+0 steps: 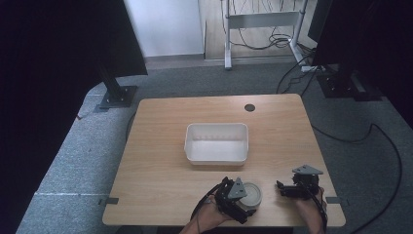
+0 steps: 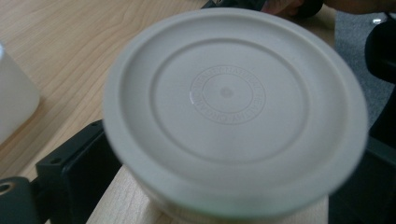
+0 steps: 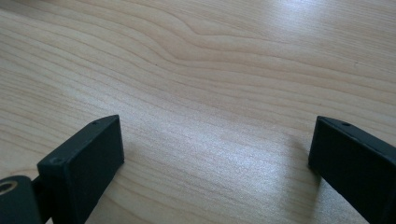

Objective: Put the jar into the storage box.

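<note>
At the near edge of the wooden counter (image 1: 160,146), a person's two hands come in from the bottom. The left hand-held gripper (image 1: 239,195) is holding a round grey tub with a lid (image 1: 252,193). In the left gripper view, the tub (image 2: 233,112) sits right between the black jaws, one on each side, and they look pressed against it. The tub seems to be just above the counter or resting on it; I cannot tell which.

A little to the right, also near the edge, is the right hand-held gripper (image 1: 282,189). In the right gripper view its jaws are wide apart, with nothing between them but bare wood (image 3: 210,93).

The tub looks like plastic, so I think it is stiff and not easy to break. It may be light if it is empty, but I cannot see inside it. Its round side looks smooth, so it could slip or turn in the jaws. The best place to hold it is across the middle of the round side, below the lid's rim, so the rim stops it sliding down.

Farther off, in the middle of the counter, is a white bin (image 1: 216,142) with nothing in it. Farther still is a small dark hole (image 1: 250,107) in the counter.
</note>
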A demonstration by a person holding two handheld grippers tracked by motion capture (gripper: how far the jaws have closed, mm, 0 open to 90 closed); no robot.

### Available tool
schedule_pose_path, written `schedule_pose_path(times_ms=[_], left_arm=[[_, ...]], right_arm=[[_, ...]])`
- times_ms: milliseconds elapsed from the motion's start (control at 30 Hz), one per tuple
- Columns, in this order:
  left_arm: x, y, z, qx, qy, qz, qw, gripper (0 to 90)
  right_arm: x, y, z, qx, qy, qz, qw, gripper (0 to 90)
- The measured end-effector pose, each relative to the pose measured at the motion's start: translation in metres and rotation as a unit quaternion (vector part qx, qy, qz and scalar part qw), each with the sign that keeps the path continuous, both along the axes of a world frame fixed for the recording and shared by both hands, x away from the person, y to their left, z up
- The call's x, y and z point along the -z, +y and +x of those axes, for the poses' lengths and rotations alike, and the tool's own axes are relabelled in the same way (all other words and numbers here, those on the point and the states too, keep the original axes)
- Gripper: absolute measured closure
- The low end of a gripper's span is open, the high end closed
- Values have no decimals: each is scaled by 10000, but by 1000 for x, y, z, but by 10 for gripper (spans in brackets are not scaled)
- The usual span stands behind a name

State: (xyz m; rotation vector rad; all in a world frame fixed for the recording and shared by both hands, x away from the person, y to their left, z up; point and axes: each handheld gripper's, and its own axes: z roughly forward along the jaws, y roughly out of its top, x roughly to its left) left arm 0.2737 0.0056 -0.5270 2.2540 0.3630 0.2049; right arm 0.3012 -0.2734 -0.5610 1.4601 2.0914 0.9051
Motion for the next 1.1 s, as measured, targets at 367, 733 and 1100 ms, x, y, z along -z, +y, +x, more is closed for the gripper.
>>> schedule_pose_path(times_ms=[367, 733, 1100], left_arm=[[6, -8, 1, -61, -17, 21, 10000, 97], [4, -4, 4, -222, -8, -13, 9998, 100], [-4, 2, 7, -325, -60, -68, 9994, 100]], right_arm=[[0, 0, 0, -5, -2, -1, 10000, 30], [0, 0, 0, -5, -3, 1, 10000, 30], [0, 0, 0, -7, -4, 1, 10000, 31]])
